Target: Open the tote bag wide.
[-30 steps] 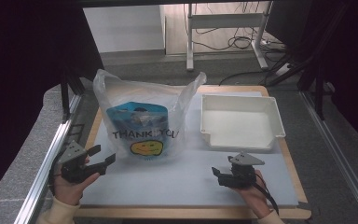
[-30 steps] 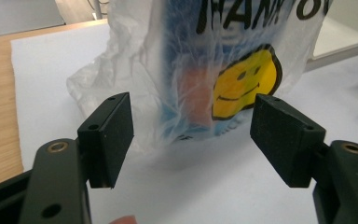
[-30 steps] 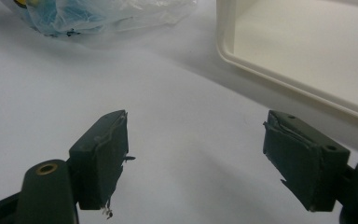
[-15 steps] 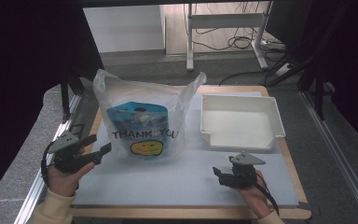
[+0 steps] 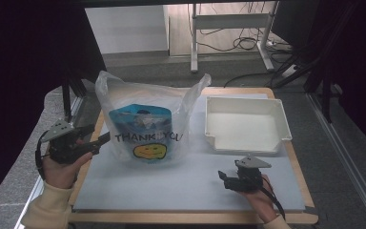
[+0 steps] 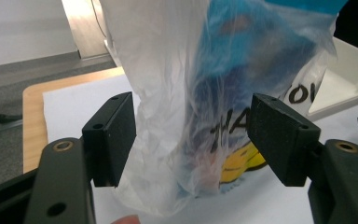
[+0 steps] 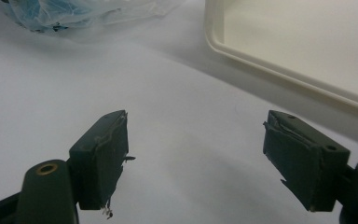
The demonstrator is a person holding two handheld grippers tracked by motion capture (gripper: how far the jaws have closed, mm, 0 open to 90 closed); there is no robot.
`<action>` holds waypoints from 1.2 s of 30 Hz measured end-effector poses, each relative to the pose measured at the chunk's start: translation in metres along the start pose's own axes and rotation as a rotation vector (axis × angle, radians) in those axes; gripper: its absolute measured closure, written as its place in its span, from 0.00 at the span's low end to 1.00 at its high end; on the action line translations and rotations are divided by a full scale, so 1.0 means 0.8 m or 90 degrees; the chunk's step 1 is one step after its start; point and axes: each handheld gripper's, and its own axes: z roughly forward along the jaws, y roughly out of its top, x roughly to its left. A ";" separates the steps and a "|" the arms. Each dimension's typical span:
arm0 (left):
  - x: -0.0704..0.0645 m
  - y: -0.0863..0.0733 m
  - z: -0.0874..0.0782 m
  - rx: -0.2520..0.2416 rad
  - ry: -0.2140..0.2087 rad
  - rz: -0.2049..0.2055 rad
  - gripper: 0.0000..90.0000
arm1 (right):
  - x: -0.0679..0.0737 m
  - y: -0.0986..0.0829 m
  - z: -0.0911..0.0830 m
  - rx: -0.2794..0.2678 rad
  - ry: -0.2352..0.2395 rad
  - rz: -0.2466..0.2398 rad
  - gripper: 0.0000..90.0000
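- White mat point(image 5: 181, 186) covers the table, tray point(image 5: 276, 143) at the far right.
- Plastic bag point(image 5: 147, 124) stands upright on the mat's left half.
- Left gripper point(image 5: 102, 140), jaws apart, straddles the bag's edge.
- Right gripper point(image 5: 224, 179) rests open, well apart.

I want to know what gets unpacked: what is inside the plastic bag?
Through the clear plastic bag a blue packet shows, standing upright. Its lower part is covered by the bag's print, and anything behind it is hidden.

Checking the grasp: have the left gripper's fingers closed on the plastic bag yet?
No, the left gripper is open, its fingers standing apart on either side of the plastic bag.
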 end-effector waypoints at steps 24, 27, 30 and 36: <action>0.020 0.071 0.019 -0.014 -0.007 -0.009 0.37 | -0.004 -0.002 0.002 0.011 -0.011 0.003 0.25; 0.022 0.077 0.022 -0.015 -0.010 -0.008 0.40 | -0.004 -0.002 0.003 0.014 -0.011 0.002 0.25; 0.022 0.082 0.026 -0.010 -0.023 -0.003 0.45 | -0.004 -0.003 0.004 0.014 -0.013 0.001 0.25; 0.024 0.082 0.033 -0.006 -0.049 -0.001 0.72 | -0.005 -0.003 0.003 0.015 -0.017 0.003 0.25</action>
